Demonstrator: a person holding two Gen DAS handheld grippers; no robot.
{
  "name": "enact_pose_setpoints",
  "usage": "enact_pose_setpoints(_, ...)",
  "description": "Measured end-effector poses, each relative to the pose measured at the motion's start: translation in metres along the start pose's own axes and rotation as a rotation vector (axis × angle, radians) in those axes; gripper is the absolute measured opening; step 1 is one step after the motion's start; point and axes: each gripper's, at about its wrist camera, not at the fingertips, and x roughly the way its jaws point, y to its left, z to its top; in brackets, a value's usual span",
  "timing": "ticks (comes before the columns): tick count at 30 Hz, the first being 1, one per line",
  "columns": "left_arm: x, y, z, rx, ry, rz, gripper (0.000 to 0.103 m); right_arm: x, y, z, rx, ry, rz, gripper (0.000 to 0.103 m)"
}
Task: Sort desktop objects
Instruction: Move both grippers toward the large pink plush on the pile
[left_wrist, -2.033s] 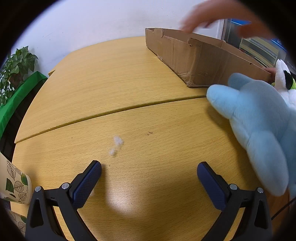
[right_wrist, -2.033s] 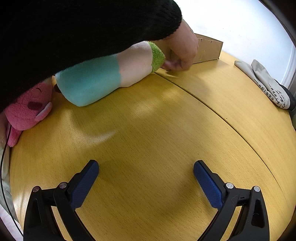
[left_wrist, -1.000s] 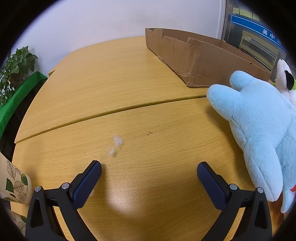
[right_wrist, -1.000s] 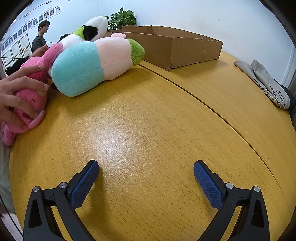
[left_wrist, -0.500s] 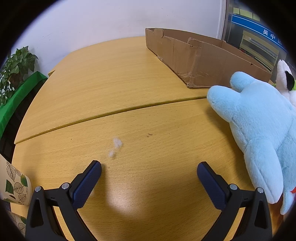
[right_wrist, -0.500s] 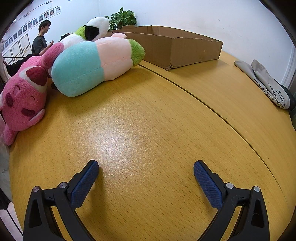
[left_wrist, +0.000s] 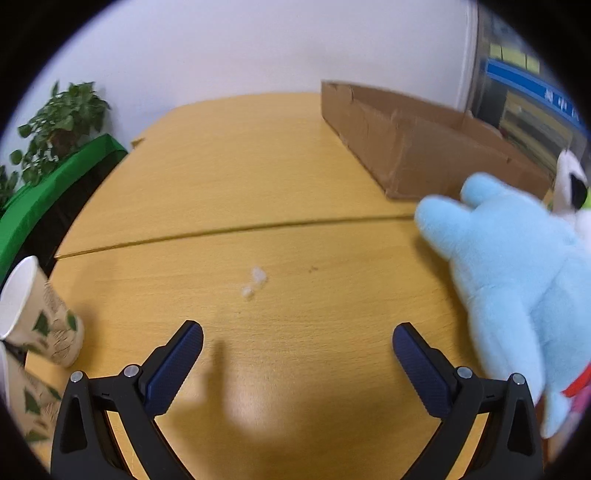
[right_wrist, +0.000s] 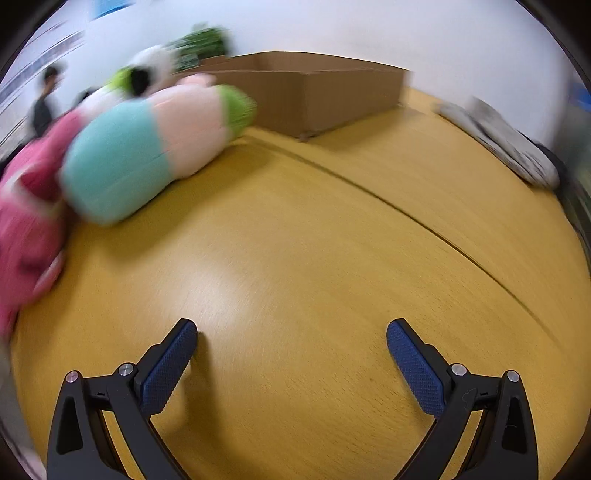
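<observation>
My left gripper (left_wrist: 297, 343) is open and empty over the wooden table (left_wrist: 229, 173). A light blue plush toy (left_wrist: 517, 266) lies just right of it, with a white and black plush (left_wrist: 570, 184) behind. A cardboard box (left_wrist: 417, 147) stands at the back right. My right gripper (right_wrist: 291, 341) is open and empty above the table (right_wrist: 332, 236). A teal, pink and green plush (right_wrist: 155, 147) lies at the left, a pink plush (right_wrist: 29, 206) beside it, a white and black plush (right_wrist: 147, 70) behind. The box (right_wrist: 317, 96) stands at the back.
Paper cups with leaf print (left_wrist: 40, 321) stand at the left table edge. Small white fluff bits (left_wrist: 255, 280) lie on the table. A potted plant (left_wrist: 62, 118) and green cloth are at the far left. Folded grey cloth (right_wrist: 506, 144) lies at the right. A person (right_wrist: 46, 99) stands behind.
Both grippers have lifted and shifted; the views are blurred by motion. The paper cup shows more in the left wrist view. The hand that touched the pink plush is gone.
</observation>
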Motion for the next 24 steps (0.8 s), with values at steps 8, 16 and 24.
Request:
enact_pose_setpoints(8,-0.085,-0.029,-0.005,-0.088,-0.087,-0.124,0.103,0.011,0.016,0.015,0.24,0.004,-0.187,0.103)
enact_pose_setpoints(16,-0.103,-0.083,-0.022,-0.049,-0.035,-0.219,0.103,0.01,0.023,0.018,0.247,0.001,-0.225,0.103)
enact_pose_setpoints(24,-0.122,-0.107,-0.02,-0.016,-0.04,-0.303,0.103,-0.018,0.085,0.046,0.173,-0.05,-0.215,0.103)
